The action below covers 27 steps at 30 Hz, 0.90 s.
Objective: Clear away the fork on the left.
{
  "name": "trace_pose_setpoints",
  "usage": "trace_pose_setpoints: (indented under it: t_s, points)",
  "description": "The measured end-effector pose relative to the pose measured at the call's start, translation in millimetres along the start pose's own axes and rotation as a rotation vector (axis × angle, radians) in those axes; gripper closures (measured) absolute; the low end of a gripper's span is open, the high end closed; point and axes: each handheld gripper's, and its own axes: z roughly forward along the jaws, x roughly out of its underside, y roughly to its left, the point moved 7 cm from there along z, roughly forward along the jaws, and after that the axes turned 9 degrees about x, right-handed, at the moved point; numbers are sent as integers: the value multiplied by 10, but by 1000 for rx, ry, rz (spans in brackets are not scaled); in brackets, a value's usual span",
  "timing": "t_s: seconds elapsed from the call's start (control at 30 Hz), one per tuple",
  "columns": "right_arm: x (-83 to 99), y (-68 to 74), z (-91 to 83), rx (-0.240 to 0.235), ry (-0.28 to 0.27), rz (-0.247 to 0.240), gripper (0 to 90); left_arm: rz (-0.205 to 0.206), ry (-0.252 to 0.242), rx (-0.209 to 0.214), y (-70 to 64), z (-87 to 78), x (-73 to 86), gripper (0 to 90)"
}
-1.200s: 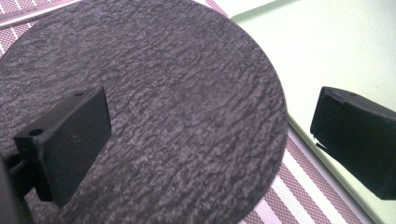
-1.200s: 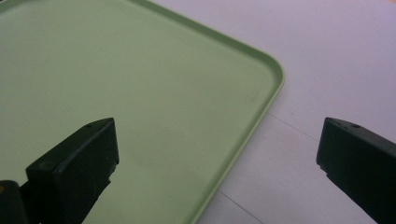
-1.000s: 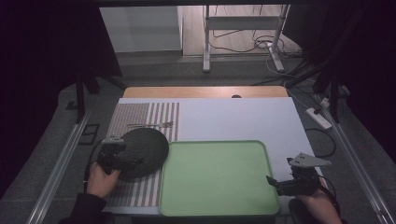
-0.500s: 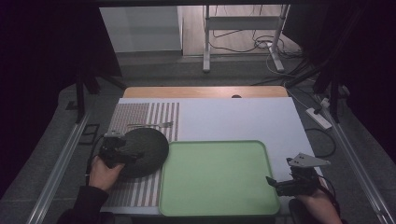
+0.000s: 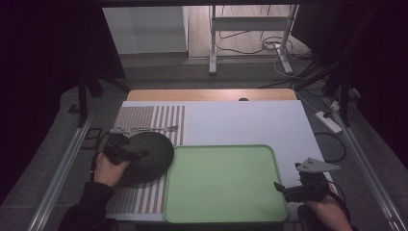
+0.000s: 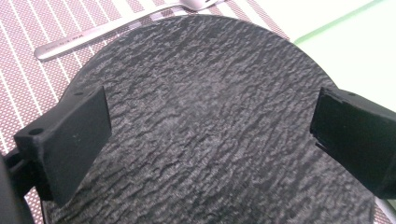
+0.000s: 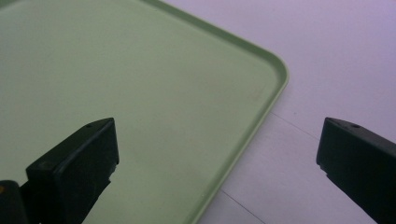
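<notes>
Near the desk's left edge, on the striped placemat (image 5: pixel 144 118), lies the round black plate (image 5: pixel 149 154), its rough, bark-like face up and its right rim just beside the green tray (image 5: pixel 221 185). The left claw (image 5: pixel 126 152) sits low over the plate's near-left part; in the left gripper view its jaws stand wide, one to each side of the plate's face (image 6: pixel 210 121), gripping nothing. A round plate has no long axis, so any grasp would probably have to take the rim, which lies nearest that claw on its own side. A fork (image 5: pixel 144 130) lies across the placemat just beyond the plate's far rim, close enough to be knocked. The left hand is clearly the nearer one. The right claw (image 5: pixel 288 190) hovers at the tray's near-right corner, jaws wide and empty, the bare tray rim (image 7: pixel 275 88) between them. The white desk (image 5: pixel 240 122) beyond is bare; past its far edge stand a metal frame and loose cables on the floor of a dim room.
</notes>
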Motion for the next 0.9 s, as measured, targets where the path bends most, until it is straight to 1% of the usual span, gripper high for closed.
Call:
trace_pose_setpoints:
  t_s: [0.17, 0.3, 0.4, 0.43, 0.47, 0.5, 0.67, 0.73, 0.9]
  points:
    - [0, 1, 0, -1, 0, -1, 0, -1, 6, -7, 53, 34, -58, 0]
    - [1, 2, 0, -2, 1, -1, 0, -31, -13, 10, 103, 49, -117, 0]
    - [0, 5, 0, -3, 1, -1, 0, -37, -18, 17, 140, 64, -152, 0]
    - [0, 5, 1, -3, 1, -1, 0, -38, -21, 26, 149, 67, -164, 0]
    - [1, 6, 1, -4, 2, -2, 0, -36, -20, 35, 168, 74, -183, 0]
    - [1, 6, 1, -4, 2, -2, 0, -36, -20, 35, 168, 74, -183, 0]
    - [1, 8, 2, -6, 2, -3, 0, -25, 2, 26, 227, 113, -236, 0]
    - [1, 9, 3, -6, 2, -4, 0, -20, 13, 18, 261, 146, -280, 0]
    - [1, 9, 3, -8, 3, -5, 0, -12, 18, 10, 298, 170, -334, 0]
